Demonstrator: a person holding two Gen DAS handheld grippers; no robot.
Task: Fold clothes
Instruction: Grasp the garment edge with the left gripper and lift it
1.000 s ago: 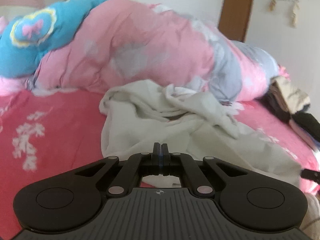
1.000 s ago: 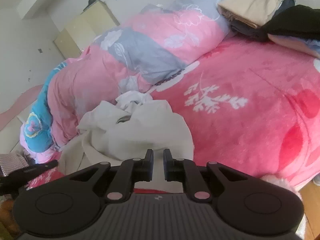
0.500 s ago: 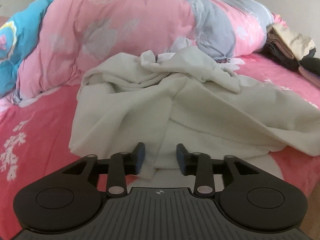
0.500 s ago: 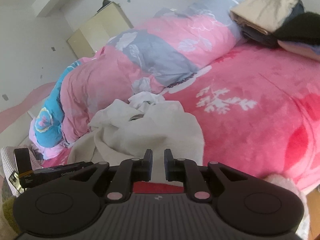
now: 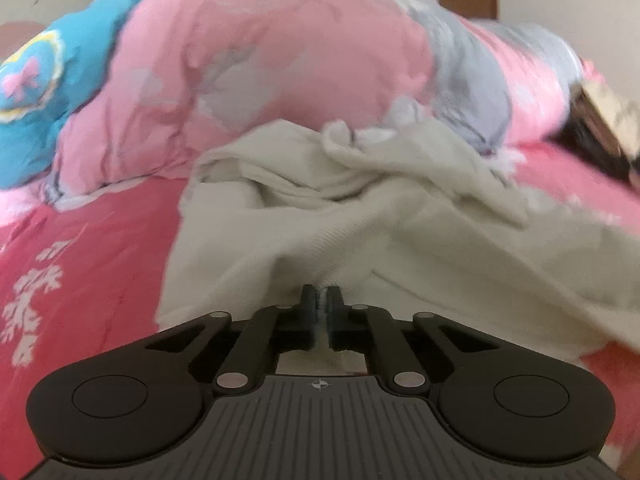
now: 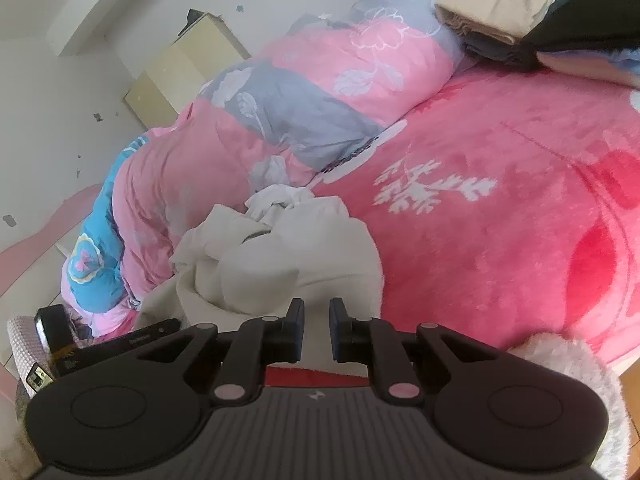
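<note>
A crumpled cream garment [image 5: 360, 220] lies in a heap on the pink bed blanket [image 5: 80, 260]. My left gripper [image 5: 320, 294] is shut on the garment's near edge, and folds radiate from the pinch. In the right wrist view the same garment [image 6: 288, 264] lies just beyond my right gripper [image 6: 316, 312]. Its jaws stand a narrow gap apart over the garment's near hem, with nothing clamped. The left gripper's black body [image 6: 152, 330] shows at the lower left of that view.
A rolled pink and grey duvet [image 6: 320, 92] runs along the far side of the bed, with a blue cushion [image 5: 48, 80] at its left end. Folded clothes [image 6: 520, 12] are stacked at the far right. A cream cabinet [image 6: 180, 76] stands against the wall.
My left gripper opened, moved in to the garment's near edge, and has now shut on it. The right gripper has held its narrow gap and drifted only slightly.
</note>
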